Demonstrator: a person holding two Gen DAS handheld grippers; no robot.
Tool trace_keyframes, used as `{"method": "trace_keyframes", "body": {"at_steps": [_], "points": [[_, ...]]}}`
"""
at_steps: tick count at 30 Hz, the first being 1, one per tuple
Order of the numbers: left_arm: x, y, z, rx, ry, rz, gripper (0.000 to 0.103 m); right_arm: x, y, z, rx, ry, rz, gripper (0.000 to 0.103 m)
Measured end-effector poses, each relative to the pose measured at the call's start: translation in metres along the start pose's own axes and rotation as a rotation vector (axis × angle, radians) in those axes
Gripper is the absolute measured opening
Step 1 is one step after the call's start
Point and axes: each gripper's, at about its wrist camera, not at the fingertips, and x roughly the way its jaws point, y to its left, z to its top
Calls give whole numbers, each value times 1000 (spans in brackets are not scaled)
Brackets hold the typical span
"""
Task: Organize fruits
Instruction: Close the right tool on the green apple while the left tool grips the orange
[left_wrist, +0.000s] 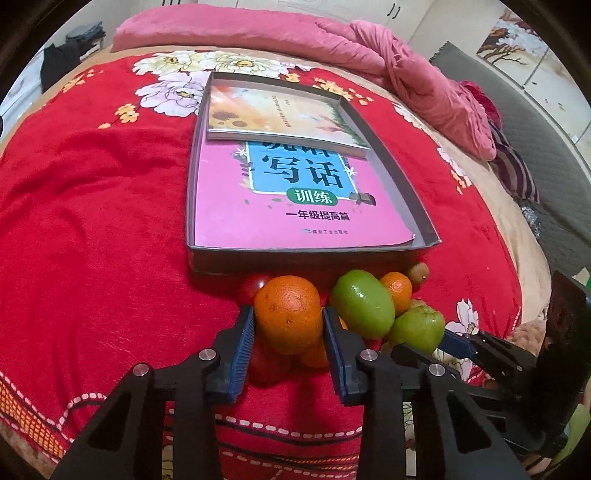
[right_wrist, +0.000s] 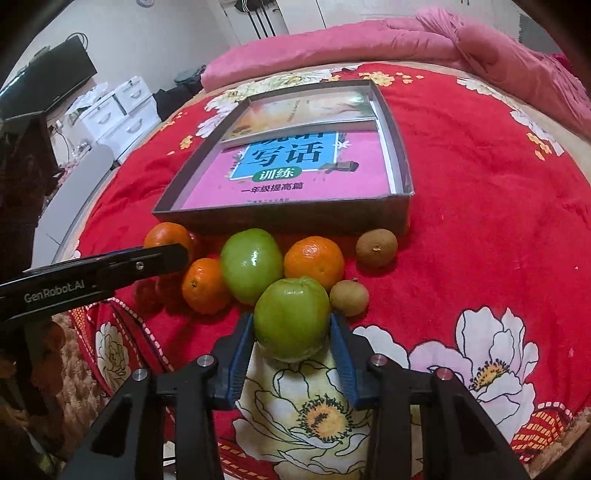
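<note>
A pile of fruit lies on the red floral blanket in front of a shallow grey box (left_wrist: 424, 229) (right_wrist: 400, 173) that holds two books. My left gripper (left_wrist: 289, 325) is shut on a large orange (left_wrist: 288, 312), also seen in the right wrist view (right_wrist: 162, 236). My right gripper (right_wrist: 291, 325) is shut on a green apple (right_wrist: 291, 319) (left_wrist: 417, 328). Beside them lie another green apple (right_wrist: 251, 264) (left_wrist: 364, 308), two more oranges (right_wrist: 314, 260) (right_wrist: 203, 286), two brown kiwis (right_wrist: 376, 247) (right_wrist: 349, 297) and red tomatoes (left_wrist: 253, 288).
A pink book (left_wrist: 295, 206) and a floral book (left_wrist: 280, 118) fill the box. A rumpled pink quilt (left_wrist: 406, 62) lies along the far side of the bed. White drawers (right_wrist: 118, 110) and a dark screen (right_wrist: 48, 81) stand beside the bed.
</note>
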Motion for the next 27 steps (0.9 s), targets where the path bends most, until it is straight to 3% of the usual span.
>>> {"method": "trace_keyframes", "body": {"at_steps": [11,27], "points": [[-29,-3,7,17,-94,-2,37,-27,6,9,-46,-117,8,41],[-47,2,34,-13,-152,9,37,-46,-5,40,-74,-234,-1,41]]}}
